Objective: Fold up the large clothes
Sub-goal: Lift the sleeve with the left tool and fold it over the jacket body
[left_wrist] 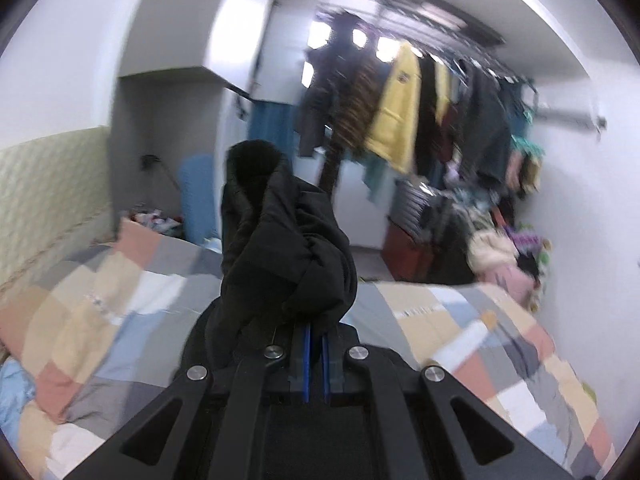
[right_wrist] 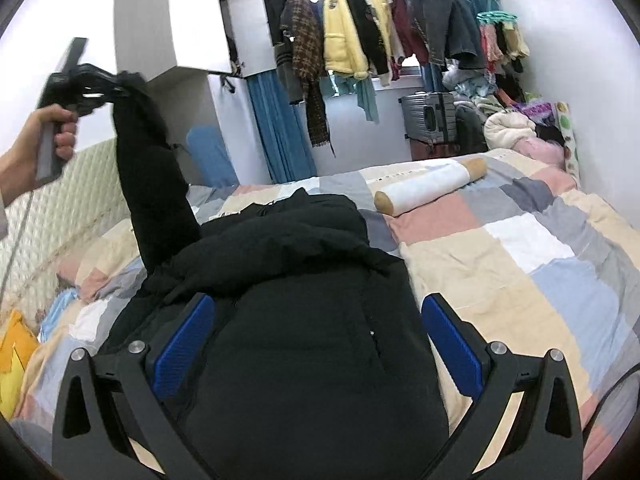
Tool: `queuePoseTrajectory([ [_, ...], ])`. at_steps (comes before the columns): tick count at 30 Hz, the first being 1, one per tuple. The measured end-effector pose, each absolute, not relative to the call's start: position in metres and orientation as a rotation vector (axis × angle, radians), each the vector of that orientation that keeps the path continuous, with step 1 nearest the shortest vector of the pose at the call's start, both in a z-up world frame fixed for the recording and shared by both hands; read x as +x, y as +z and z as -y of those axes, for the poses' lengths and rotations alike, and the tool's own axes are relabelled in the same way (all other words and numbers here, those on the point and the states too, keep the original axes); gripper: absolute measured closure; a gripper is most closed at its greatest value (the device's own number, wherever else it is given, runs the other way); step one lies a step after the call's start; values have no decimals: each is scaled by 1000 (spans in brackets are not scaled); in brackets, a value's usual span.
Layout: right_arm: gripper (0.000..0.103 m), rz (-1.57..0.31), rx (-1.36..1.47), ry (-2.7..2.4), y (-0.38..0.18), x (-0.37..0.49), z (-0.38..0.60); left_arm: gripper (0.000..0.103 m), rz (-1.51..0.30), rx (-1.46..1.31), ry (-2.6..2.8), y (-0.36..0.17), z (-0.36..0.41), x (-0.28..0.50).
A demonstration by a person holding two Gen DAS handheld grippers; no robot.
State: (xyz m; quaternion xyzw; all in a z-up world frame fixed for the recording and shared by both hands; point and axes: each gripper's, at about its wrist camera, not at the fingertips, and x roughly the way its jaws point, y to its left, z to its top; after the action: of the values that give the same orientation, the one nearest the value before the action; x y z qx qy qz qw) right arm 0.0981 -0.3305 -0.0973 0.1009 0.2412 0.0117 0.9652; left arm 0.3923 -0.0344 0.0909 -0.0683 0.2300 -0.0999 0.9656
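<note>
Big black coat (right_wrist: 288,304) lying on the bed (right_wrist: 520,248), spread over the patchwork blanket. One sleeve (right_wrist: 156,184) pulled up high and away from the rest. Sleeve end pinched tight in the left gripper (left_wrist: 316,344), blue pads nearly together with black cloth bunched up between and above them. Same left gripper seen far off in the right view (right_wrist: 116,84), held by a bare hand (right_wrist: 44,136). Right gripper (right_wrist: 316,340) wide open, hanging just over the coat body, holding nothing.

Rolled white and tan pillow (right_wrist: 428,188) beside the coat, not touching it. Padded wall (right_wrist: 60,208) along the bed. Past the bed, a rail of hanging clothes (right_wrist: 360,36), blue curtain (right_wrist: 280,132), grey suitcase (right_wrist: 428,116), heap of soft things (right_wrist: 516,124). No writing clear enough to read.
</note>
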Motion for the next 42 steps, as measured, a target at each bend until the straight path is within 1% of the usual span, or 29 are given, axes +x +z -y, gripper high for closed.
queuePoseTrajectory([
  [4,0,-495,227,5,-104,100,347,100,-533,-121,-251,61,109,410],
  [10,0,-512,221,-11,-112,109,365,100,-593,-78,-304,-4,192,422],
  [19,0,-541,280,21,-128,127,379,99,-654,-39,-305,-116,264,430],
  [24,0,-565,311,17,-135,129,388,99,-775,-17,-252,-181,281,445],
  [26,0,-563,318,7,-134,129,391,99,-800,10,-236,-199,285,448],
  [29,0,-556,335,16,-134,127,392,99,-804,63,-232,-211,291,447],
  [32,0,-558,336,12,-136,129,391,99,-811,42,-254,-213,286,446],
  [36,0,-576,325,10,-138,133,390,99,-763,-53,-254,-199,270,438],
  [39,0,-555,337,2,-136,128,394,94,-724,33,-214,-186,272,425],
  [40,0,-551,340,4,-135,127,395,89,-705,72,-215,-181,274,419],
  [42,0,-546,334,7,-133,126,393,71,-675,109,-212,-172,272,406],
])
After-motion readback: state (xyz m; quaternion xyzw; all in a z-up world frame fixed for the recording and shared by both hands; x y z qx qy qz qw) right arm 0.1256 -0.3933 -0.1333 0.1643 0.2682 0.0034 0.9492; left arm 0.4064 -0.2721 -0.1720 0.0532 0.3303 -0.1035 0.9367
